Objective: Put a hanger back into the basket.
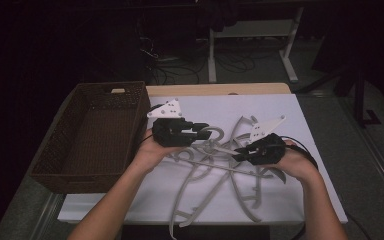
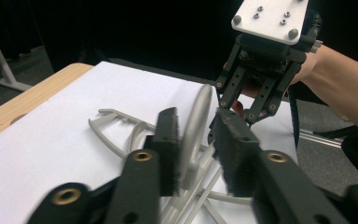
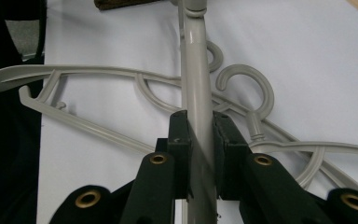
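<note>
Grey plastic hangers (image 1: pixel 215 180) lie in a tangled pile on the white surface (image 1: pixel 310 200), nearest the person and spreading toward the middle. Both hand-held grippers work one lifted hanger (image 3: pixel 198 93) above that pile. The right hand-held gripper (image 1: pixel 245 151) is clamped on its straight arm, pads pressing from both sides in the right gripper view. The left hand-held gripper (image 1: pixel 200 129) has its jaws apart around the hanger's hook (image 2: pixel 196 126), one pad touching it and the other standing clear.

By my reading, the step in hand is freeing this hanger from the tangle. The next move calls for lifting it clear without dragging the others along, then carrying it left toward the brown wicker basket (image 1: pixel 80 165), which sits at the surface's left edge.

Farther off, a strip of bare wood (image 1: pixel 220 89) shows past the white cover, and beyond it a dark room with white desk legs (image 1: pixel 212 55) and cables on the floor (image 1: pixel 240 62).
</note>
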A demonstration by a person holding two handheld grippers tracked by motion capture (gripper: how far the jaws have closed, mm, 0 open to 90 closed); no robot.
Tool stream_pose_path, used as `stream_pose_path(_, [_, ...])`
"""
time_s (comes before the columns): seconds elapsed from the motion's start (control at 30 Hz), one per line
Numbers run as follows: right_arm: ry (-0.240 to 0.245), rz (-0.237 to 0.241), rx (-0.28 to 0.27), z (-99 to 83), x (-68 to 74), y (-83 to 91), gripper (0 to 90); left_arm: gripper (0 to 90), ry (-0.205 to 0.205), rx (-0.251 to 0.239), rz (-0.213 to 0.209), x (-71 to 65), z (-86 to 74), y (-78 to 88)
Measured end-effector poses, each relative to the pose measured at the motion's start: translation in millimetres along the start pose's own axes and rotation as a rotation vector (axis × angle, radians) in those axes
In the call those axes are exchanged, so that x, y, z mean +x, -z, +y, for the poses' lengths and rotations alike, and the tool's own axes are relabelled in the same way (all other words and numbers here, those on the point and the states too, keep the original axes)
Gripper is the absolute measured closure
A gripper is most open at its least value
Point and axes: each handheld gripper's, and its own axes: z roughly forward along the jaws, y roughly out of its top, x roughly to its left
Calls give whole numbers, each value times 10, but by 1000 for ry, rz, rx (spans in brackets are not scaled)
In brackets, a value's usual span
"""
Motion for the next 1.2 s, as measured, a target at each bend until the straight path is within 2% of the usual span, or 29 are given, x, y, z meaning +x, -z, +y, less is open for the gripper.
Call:
stream_pose_path(0.13, [-10,1,-3,-29,-26,18,787,493,6,18,25,46,-11,55])
stream_pose_path(0.2, [-13,2,-6,-38,-31,25,787,465,17,32,18,71,-30,91])
stream_pose_path(0.23, [-15,4,-9,-56,-43,44,787,416,14,49,18,83,-45,105])
stream_pose_path(0.3, [-19,8,-9,-71,-49,63,788,389,6,84,31,96,-89,119])
stream_pose_path(0.4, [-22,12,-11,-97,-59,90,789,365,2,152,31,118,-180,99])
stream_pose_path(0.5, [-23,16,-10,-124,-65,126,789,365,-20,231,32,125,-291,24])
stream_pose_path(0.57, [-25,18,-11,-144,-71,151,788,387,-36,284,31,125,-363,-49])
stream_pose_path(0.67, [-28,22,-13,-175,-78,185,789,438,-60,335,39,123,-434,-143])
stream_pose_path(0.9, [-23,44,-16,-209,-72,223,788,601,-93,384,24,143,-527,-285])
stream_pose_path(1.03, [-20,51,-13,-217,-67,239,789,708,-118,388,18,139,-531,-293])
stream_pose_path(1.2, [-19,58,-10,-226,-73,245,787,743,-163,406,5,108,-534,-301])
